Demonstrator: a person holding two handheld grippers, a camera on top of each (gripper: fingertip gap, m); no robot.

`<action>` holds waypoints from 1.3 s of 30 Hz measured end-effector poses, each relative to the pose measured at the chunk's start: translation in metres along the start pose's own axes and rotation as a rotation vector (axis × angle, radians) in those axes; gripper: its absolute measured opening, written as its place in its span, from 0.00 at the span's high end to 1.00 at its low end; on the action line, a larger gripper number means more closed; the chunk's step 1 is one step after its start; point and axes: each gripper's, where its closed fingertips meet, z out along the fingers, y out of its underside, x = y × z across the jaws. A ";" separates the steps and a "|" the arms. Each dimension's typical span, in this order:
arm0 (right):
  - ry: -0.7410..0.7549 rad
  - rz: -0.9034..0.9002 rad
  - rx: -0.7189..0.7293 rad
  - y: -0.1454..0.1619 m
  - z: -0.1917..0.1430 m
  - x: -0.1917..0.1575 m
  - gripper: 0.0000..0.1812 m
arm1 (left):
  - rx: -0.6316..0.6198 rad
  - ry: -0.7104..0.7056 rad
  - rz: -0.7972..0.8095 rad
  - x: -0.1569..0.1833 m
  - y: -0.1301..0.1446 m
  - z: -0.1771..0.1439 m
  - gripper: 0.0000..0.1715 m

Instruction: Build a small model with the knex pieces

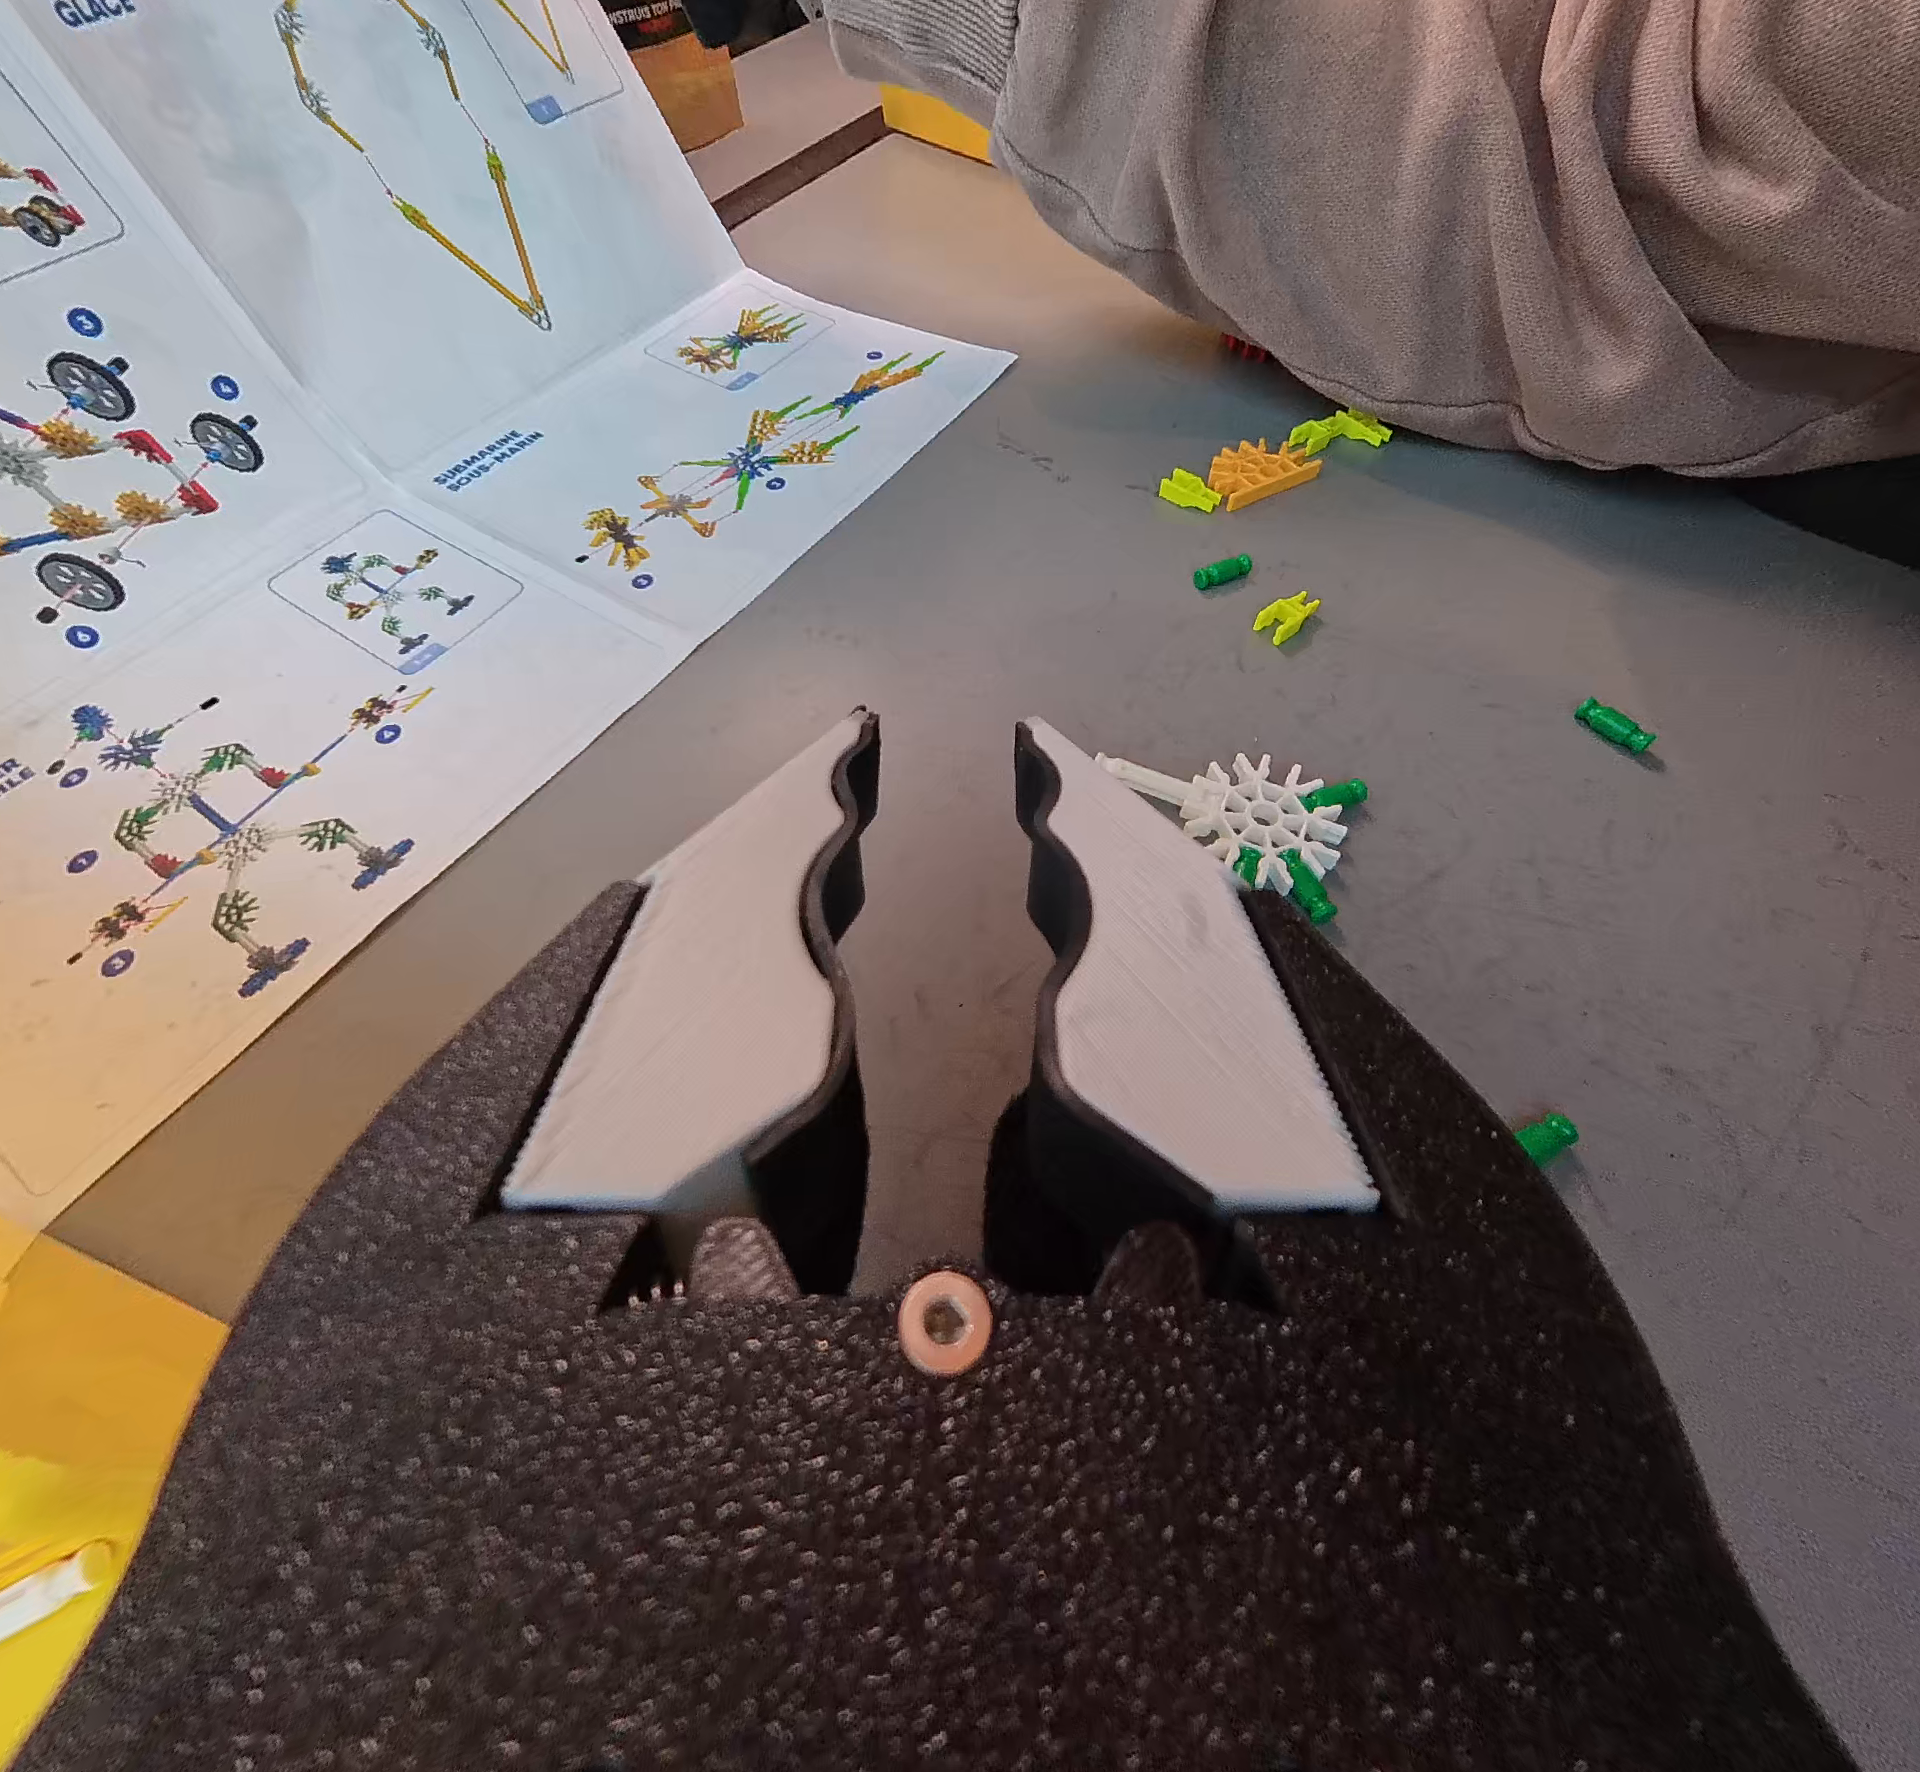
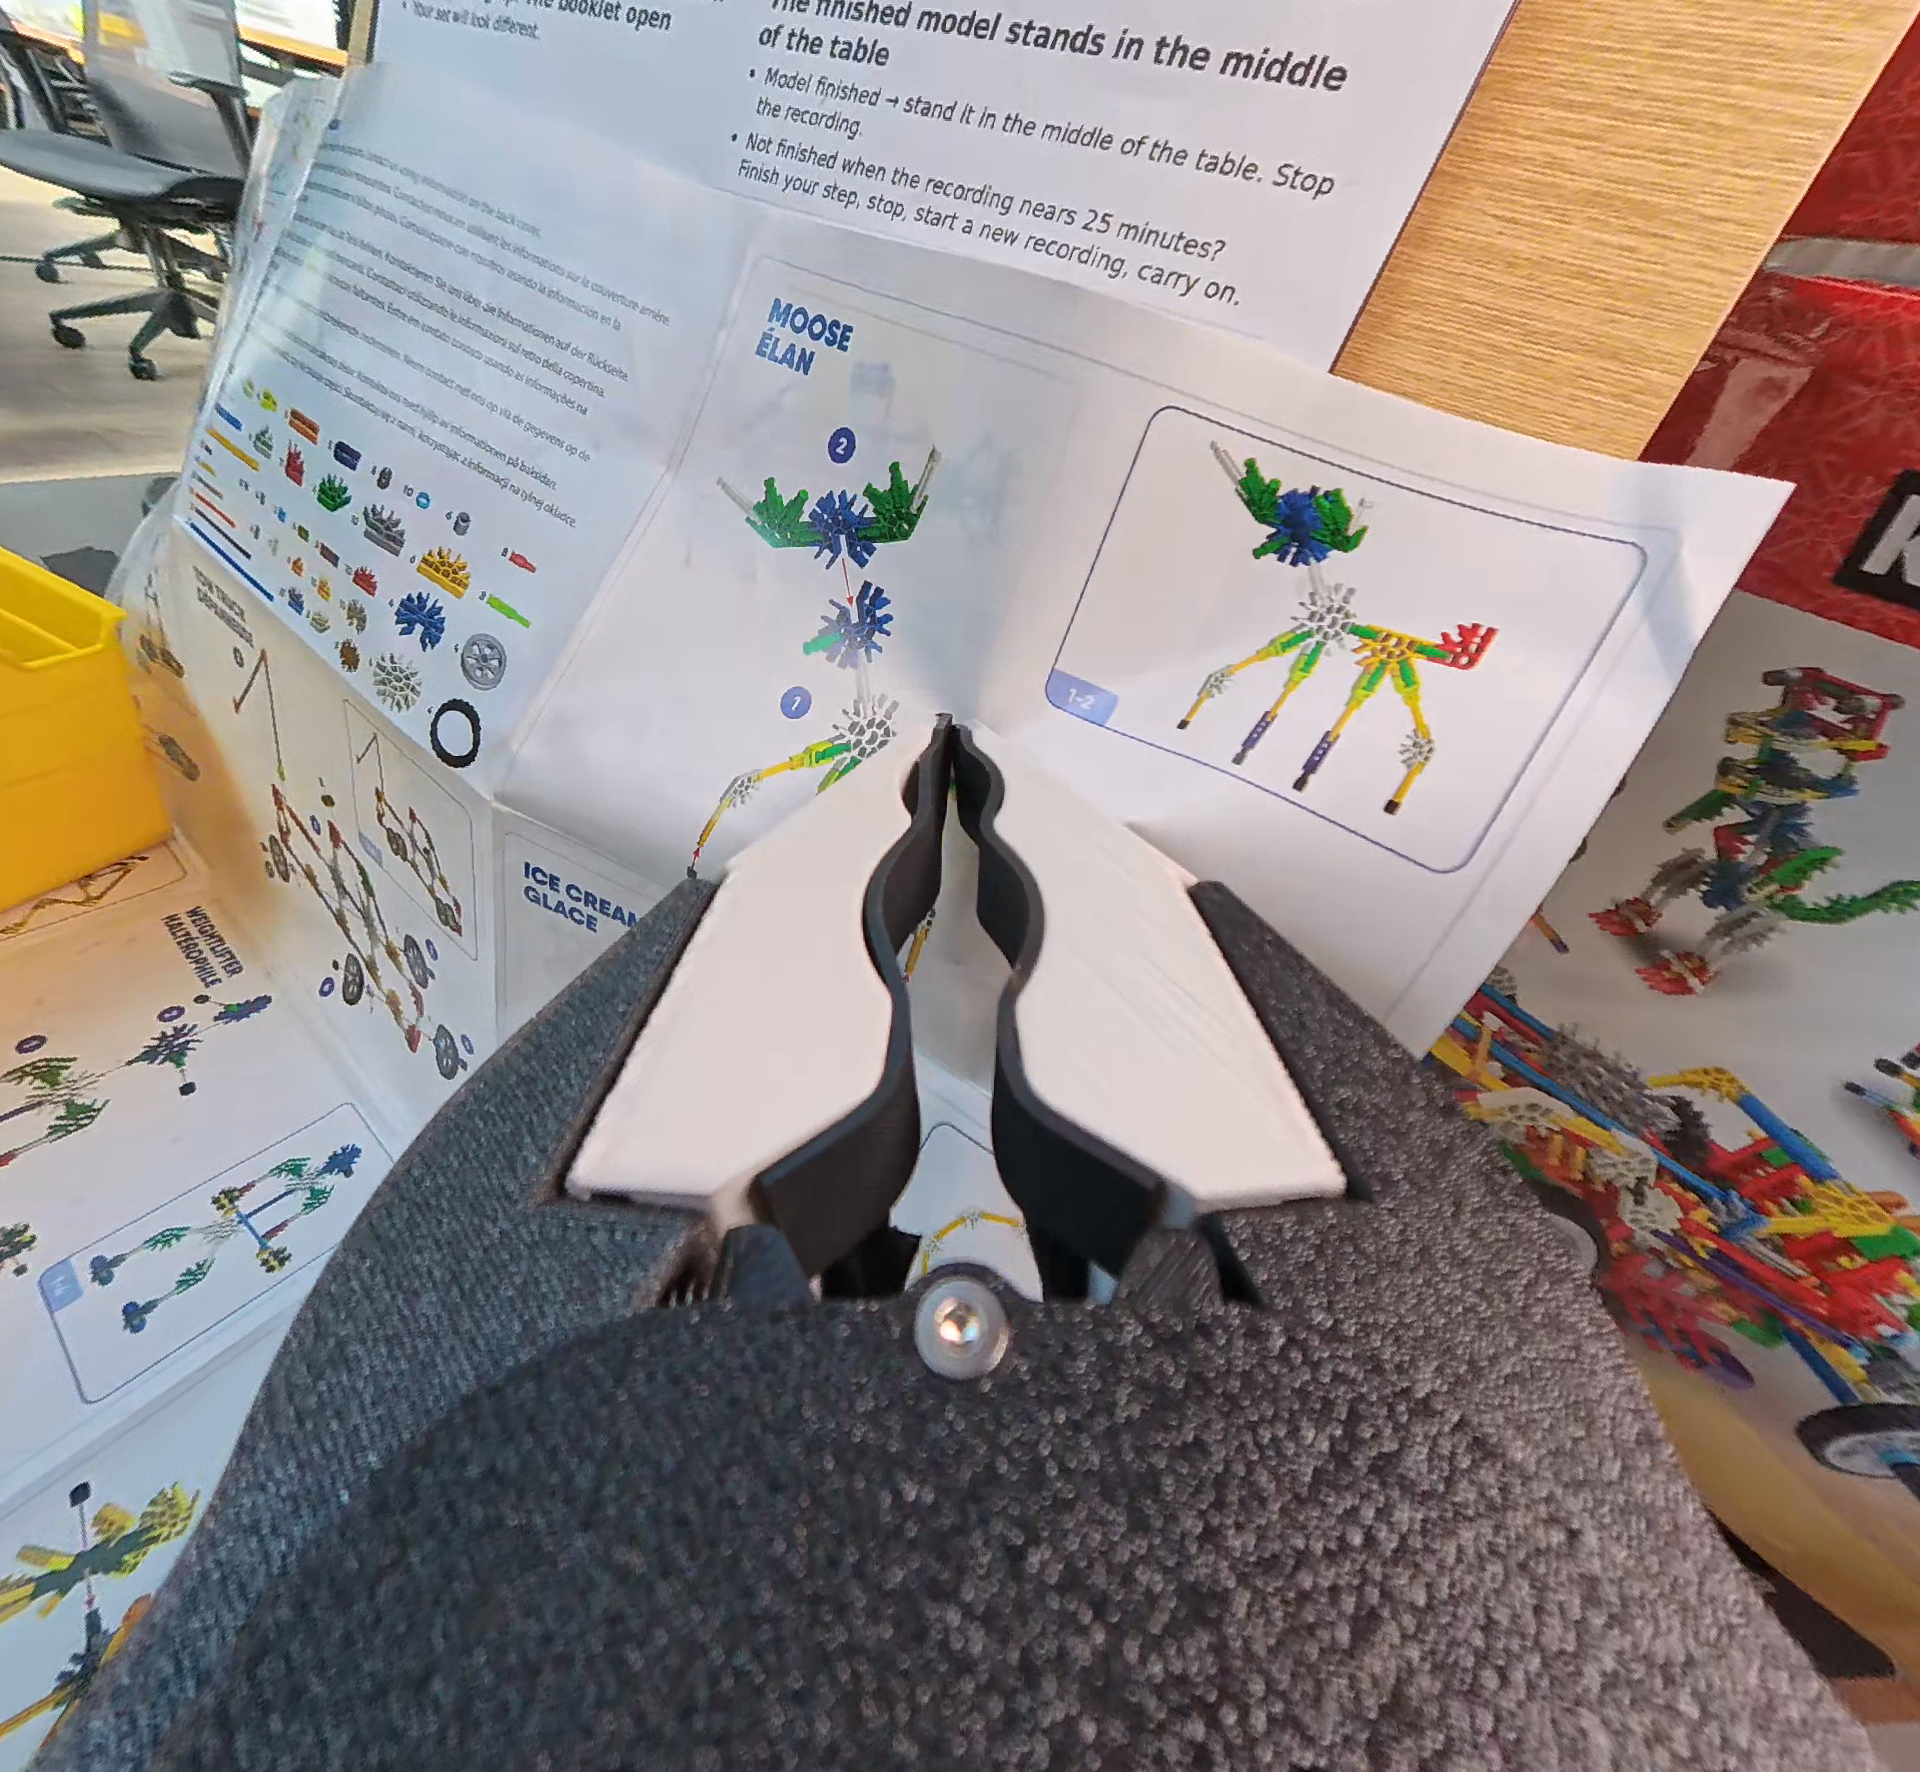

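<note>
The instruction sheet (image 1: pixel 343 392) lies at the left, half flat on the grey table (image 1: pixel 1558 995) and folded upward, likely so its diagrams face the person. The left gripper (image 1: pixel 945 735) hangs released and empty over bare tabletop; just beside its right finger rests a white snowflake connector (image 1: pixel 1262 813) with green rods plugged in, loose green pieces scattered beyond. The right gripper (image 2: pixel 948 735) is clenched at the tips, seemingly pinching the sheet's (image 2: pixel 1039 475) fold to prop it, though contact is hard to confirm.
</note>
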 end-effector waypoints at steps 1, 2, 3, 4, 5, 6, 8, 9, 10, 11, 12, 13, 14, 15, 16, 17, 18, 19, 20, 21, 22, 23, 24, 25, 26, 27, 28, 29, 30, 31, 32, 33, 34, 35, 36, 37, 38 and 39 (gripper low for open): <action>-0.002 0.005 0.001 0.000 -0.001 0.000 1.00 | 0.003 0.000 0.001 0.000 0.000 0.000 0.85; -0.002 0.010 0.005 -0.001 -0.001 0.001 1.00 | 0.005 -0.001 0.001 0.000 -0.001 -0.001 0.85; -0.002 0.018 0.008 -0.002 -0.002 0.002 1.00 | 0.006 0.001 0.000 0.000 -0.001 -0.001 0.85; -0.005 0.029 0.013 -0.002 -0.003 0.003 1.00 | 0.006 0.002 -0.002 0.000 -0.001 -0.001 0.85; -0.007 0.043 0.017 -0.003 -0.004 0.005 1.00 | 0.007 0.003 -0.002 0.000 -0.001 -0.001 0.85; -0.009 0.056 0.021 -0.003 -0.004 0.006 1.00 | 0.007 0.004 -0.003 0.000 -0.001 -0.001 0.85; -0.016 0.077 0.027 -0.003 -0.005 0.008 1.00 | 0.008 0.006 -0.005 0.000 -0.001 -0.001 0.85; -0.019 0.086 0.033 -0.003 -0.006 0.009 1.00 | 0.008 0.007 -0.006 0.000 -0.001 -0.001 0.85; -0.023 0.099 0.039 -0.004 -0.006 0.010 1.00 | 0.008 0.008 -0.006 0.000 -0.001 -0.001 0.85; -0.030 0.117 0.045 -0.004 -0.007 0.010 1.00 | 0.009 0.009 -0.007 0.000 -0.001 -0.001 0.85; -0.039 0.140 0.052 -0.005 -0.007 0.011 1.00 | 0.011 0.009 -0.007 0.001 -0.001 -0.002 0.85; -0.051 0.169 0.063 -0.006 -0.008 0.012 1.00 | 0.012 0.011 -0.007 0.001 -0.001 -0.002 0.85; -0.064 0.202 0.075 -0.007 -0.008 0.013 1.00 | 0.011 0.012 -0.008 0.001 -0.001 -0.002 0.85; -0.076 0.235 0.087 -0.008 -0.009 0.014 1.00 | 0.010 0.013 -0.009 0.001 -0.001 -0.002 0.85; -0.085 0.262 0.098 -0.008 -0.010 0.015 1.00 | 0.009 0.013 -0.009 0.001 -0.001 -0.002 0.85; -0.093 0.282 0.107 -0.009 -0.011 0.016 1.00 | 0.008 0.013 -0.009 0.001 -0.001 -0.001 0.85; -0.100 0.294 0.111 -0.009 -0.011 0.017 1.00 | 0.007 0.012 -0.009 0.001 -0.001 -0.001 0.85; -0.105 0.302 0.113 -0.009 -0.011 0.017 1.00 | 0.007 0.012 -0.009 0.001 -0.001 -0.001 0.85; -0.107 0.307 0.115 -0.009 -0.011 0.017 1.00 | 0.006 0.012 -0.010 0.001 -0.001 -0.001 0.85; -0.106 0.308 0.115 -0.009 -0.011 0.017 1.00 | 0.005 0.012 -0.011 0.000 -0.001 -0.001 0.85; -0.104 0.305 0.114 -0.009 -0.011 0.017 1.00 | 0.004 0.011 -0.011 0.000 -0.001 -0.001 0.85; -0.103 0.303 0.112 -0.009 -0.011 0.017 1.00 | 0.006 0.009 -0.011 0.000 -0.001 -0.001 0.85; -0.102 0.303 0.111 -0.009 -0.011 0.017 1.00 | 0.008 0.009 -0.012 0.000 -0.001 -0.002 0.85; -0.102 0.304 0.110 -0.009 -0.011 0.017 1.00 | 0.009 0.009 -0.013 0.000 -0.001 -0.002 0.85; -0.102 0.303 0.109 -0.009 -0.011 0.017 1.00 | 0.011 0.010 -0.013 0.000 -0.002 -0.002 0.86; -0.101 0.303 0.109 -0.009 -0.011 0.017 1.00 | 0.012 0.012 -0.012 0.000 -0.002 -0.002 0.87; -0.101 0.302 0.108 -0.009 -0.011 0.017 1.00 | 0.012 0.013 -0.011 0.001 -0.002 -0.002 0.87; -0.100 0.301 0.107 -0.009 -0.011 0.017 1.00 | 0.012 0.013 -0.010 0.001 -0.002 -0.002 0.87; -0.099 0.299 0.106 -0.009 -0.011 0.017 1.00 | 0.012 0.010 -0.011 0.000 -0.002 -0.002 0.87; -0.097 0.297 0.105 -0.009 -0.011 0.017 1.00 | 0.012 0.008 -0.011 0.000 -0.002 -0.002 0.87; -0.095 0.295 0.103 -0.009 -0.011 0.017 1.00 | 0.013 0.004 -0.013 -0.001 -0.002 -0.002 0.87; -0.092 0.291 0.102 -0.009 -0.011 0.017 1.00 | 0.014 -0.001 -0.015 -0.002 -0.002 -0.003 0.87; -0.089 0.285 0.099 -0.009 -0.011 0.017 1.00 | 0.017 -0.004 -0.018 -0.002 -0.002 -0.003 0.87; -0.085 0.278 0.097 -0.009 -0.011 0.017 1.00 | 0.018 -0.005 -0.021 -0.003 -0.003 -0.003 0.86; -0.081 0.271 0.094 -0.009 -0.011 0.017 1.00 | 0.018 -0.007 -0.024 -0.003 -0.003 -0.003 0.86; -0.077 0.266 0.092 -0.008 -0.011 0.017 1.00 | 0.019 -0.008 -0.026 -0.004 -0.003 -0.003 0.86; -0.074 0.261 0.090 -0.008 -0.011 0.017 1.00 | 0.019 -0.009 -0.026 -0.004 -0.003 -0.003 0.86; -0.072 0.258 0.089 -0.009 -0.011 0.017 1.00 | 0.018 -0.008 -0.025 -0.004 -0.003 -0.003 0.86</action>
